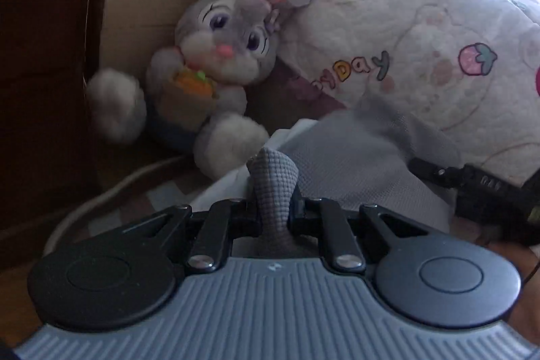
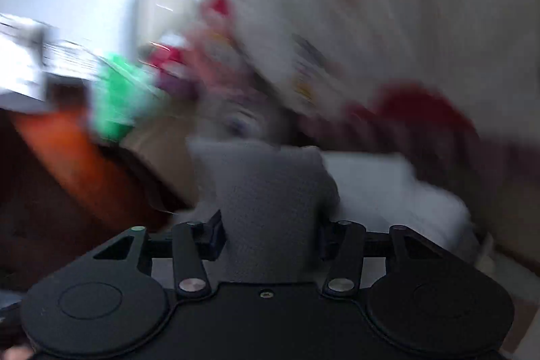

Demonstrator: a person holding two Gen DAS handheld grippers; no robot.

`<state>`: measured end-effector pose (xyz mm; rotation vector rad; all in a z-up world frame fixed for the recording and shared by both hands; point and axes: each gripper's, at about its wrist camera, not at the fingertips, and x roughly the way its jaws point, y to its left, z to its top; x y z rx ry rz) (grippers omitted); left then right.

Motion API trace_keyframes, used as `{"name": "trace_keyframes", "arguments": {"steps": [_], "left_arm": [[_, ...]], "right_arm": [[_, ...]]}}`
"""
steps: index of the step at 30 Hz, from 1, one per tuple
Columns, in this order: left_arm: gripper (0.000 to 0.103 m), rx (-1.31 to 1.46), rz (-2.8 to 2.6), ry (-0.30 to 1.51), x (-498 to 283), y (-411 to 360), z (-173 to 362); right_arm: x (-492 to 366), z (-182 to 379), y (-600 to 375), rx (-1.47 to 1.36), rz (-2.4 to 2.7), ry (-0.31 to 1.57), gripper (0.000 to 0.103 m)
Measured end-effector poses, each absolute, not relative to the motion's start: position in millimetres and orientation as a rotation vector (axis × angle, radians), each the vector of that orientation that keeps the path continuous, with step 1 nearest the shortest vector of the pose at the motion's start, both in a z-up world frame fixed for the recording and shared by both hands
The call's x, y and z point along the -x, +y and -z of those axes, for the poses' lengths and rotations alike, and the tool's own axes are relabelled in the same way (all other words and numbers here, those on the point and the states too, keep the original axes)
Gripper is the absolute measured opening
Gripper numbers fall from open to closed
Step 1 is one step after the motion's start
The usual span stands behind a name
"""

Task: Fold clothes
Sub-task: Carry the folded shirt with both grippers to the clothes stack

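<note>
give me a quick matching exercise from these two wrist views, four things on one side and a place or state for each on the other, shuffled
Things:
1. grey garment
2. plush rabbit
3. quilt
4. right wrist view

Place or state:
a. printed with strawberries and hearts
b. smeared by motion blur
c. pinched in the left gripper and the right gripper
d. leaning against the quilt, holding an orange carrot

Pairs: 1-c, 2-d, 3-a, 4-b

Grey garment point(image 1: 275, 191) between left jaws
</note>
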<state>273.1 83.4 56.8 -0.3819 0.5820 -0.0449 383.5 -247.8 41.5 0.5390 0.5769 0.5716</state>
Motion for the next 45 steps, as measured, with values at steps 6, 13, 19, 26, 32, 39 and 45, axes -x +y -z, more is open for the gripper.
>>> {"name": "trace_keyframes", "arguments": {"steps": [6,13,19,26,32,39,45], "left_arm": [[0.012,0.389,0.097,0.492,-257.4,85.3,-62.0],[0.012,0.287,0.075,0.422,-229.1,75.6,-87.4],[0.032,0.212,0.041,0.375,-207.1,68.4,-102.0],[0.022,0.136,0.135,0.326,-204.2,59.3,-119.1],[0.009,0.246,0.098,0.523,-270.4,60.7,-80.3],[0.009,0.241,0.092,0.524,-268.8,67.0,-63.1],[0.01,0.207,0.071,0.532,-270.7,63.1,-64.9]], "right_arm": [[-357.5,-23.3,-247.7,-0.64,-0.568,0.432,0.051],[-372.7,-50.3,-261.1,-0.782,-0.495,0.612,0.056],[-353.5,-64.6,-255.1,-0.565,-0.385,0.555,0.068],[-293.1,-111.3,-239.6,-0.253,-0.451,0.266,0.062],[-331.5,-94.4,-190.3,0.11,-0.484,0.263,0.061],[-383.6,-59.6,-199.6,-0.064,-0.469,0.407,0.058],[-388.6,-51.8,-200.3,-0.11,-0.454,0.456,0.058]]}}
